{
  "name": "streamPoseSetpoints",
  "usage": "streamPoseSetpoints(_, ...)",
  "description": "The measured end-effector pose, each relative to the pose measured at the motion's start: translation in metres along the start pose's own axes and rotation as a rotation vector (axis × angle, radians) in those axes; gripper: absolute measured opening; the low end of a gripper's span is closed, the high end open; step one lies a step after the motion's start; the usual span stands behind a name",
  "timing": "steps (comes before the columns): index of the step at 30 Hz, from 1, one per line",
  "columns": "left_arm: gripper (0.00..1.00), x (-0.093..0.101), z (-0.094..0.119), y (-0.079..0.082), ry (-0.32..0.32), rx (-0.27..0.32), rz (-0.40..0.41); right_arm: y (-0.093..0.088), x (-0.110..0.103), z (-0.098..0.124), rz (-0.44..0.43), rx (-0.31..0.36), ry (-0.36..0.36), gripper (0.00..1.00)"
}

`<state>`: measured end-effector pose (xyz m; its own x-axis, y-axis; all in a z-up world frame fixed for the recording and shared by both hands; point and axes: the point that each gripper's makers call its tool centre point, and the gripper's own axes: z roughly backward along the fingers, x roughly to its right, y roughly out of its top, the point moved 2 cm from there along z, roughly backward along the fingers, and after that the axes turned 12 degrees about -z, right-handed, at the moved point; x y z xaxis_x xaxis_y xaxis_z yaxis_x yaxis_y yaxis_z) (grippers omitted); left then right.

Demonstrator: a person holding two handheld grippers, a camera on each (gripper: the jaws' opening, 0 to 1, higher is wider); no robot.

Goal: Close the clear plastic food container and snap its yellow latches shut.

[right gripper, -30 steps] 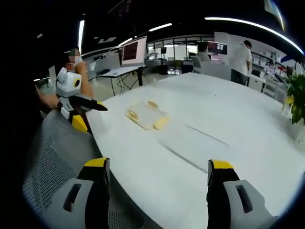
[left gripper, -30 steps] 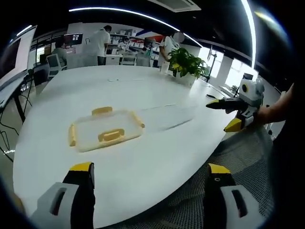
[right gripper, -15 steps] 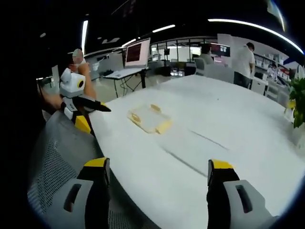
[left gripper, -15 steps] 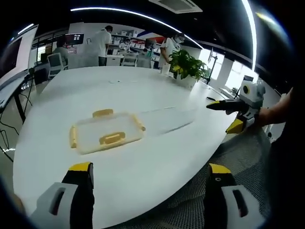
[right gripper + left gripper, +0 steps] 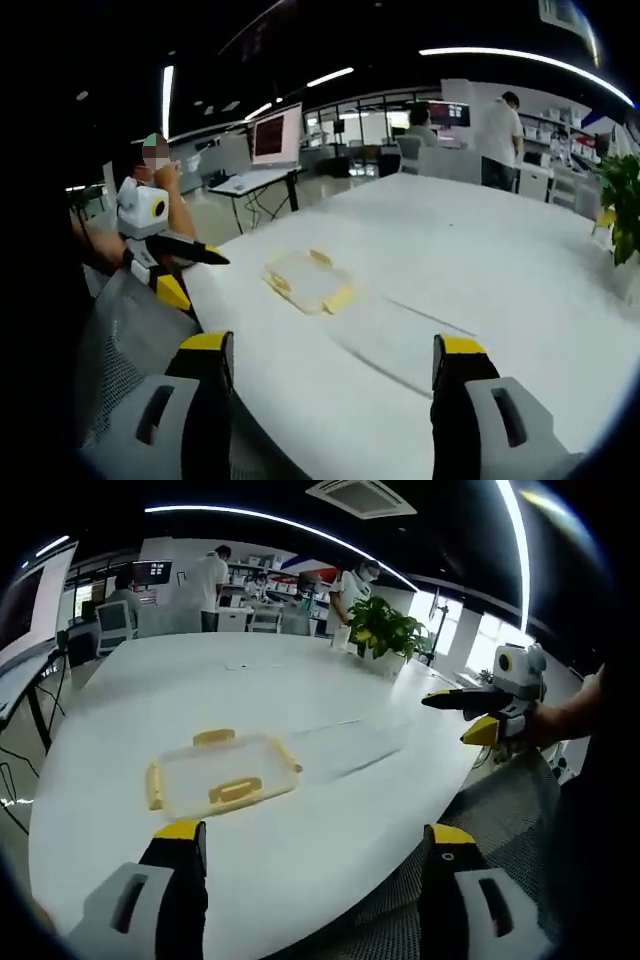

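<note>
A clear plastic food container (image 5: 222, 776) with yellow latches lies flat on the white table (image 5: 300, 690), its lid on top. It appears farther off in the right gripper view as the container (image 5: 308, 280). My left gripper (image 5: 305, 845) stands open near the table's front edge, short of the container, with nothing between its jaws. My right gripper (image 5: 330, 360) is open too, over the table edge, well away from the container. The right gripper (image 5: 478, 712) shows at the right of the left gripper view. The left gripper (image 5: 170, 262) shows at the left of the right gripper view.
A potted plant (image 5: 385, 628) stands at the table's far side. A grey mesh chair (image 5: 120, 370) sits below the table edge. People stand at desks in the background (image 5: 205, 575). A monitor (image 5: 277, 130) stands on a side desk.
Both cameras have tilted slightly, shifting the scene a little lower. The container has not moved on the table. Both grippers stay open.
</note>
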<state>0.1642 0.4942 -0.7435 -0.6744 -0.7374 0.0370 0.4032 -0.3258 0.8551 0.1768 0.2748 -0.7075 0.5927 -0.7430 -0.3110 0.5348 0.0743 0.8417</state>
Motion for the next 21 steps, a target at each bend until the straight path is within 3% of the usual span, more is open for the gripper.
streamPoseSetpoints(7,0.84,0.000,0.000,0.006,-0.022,0.006,-0.005,0.010,-0.013,-0.007,0.002,0.015,0.025,0.79)
streamPoseSetpoints(9,0.84,0.005,0.001,0.010,-0.072,0.016,0.025,0.013,-0.015,-0.008,0.001,0.025,0.032,0.79)
streamPoseSetpoints(21,0.82,-0.007,0.005,0.012,-0.090,-0.012,-0.011,0.020,-0.031,-0.023,0.023,0.012,0.076,0.75)
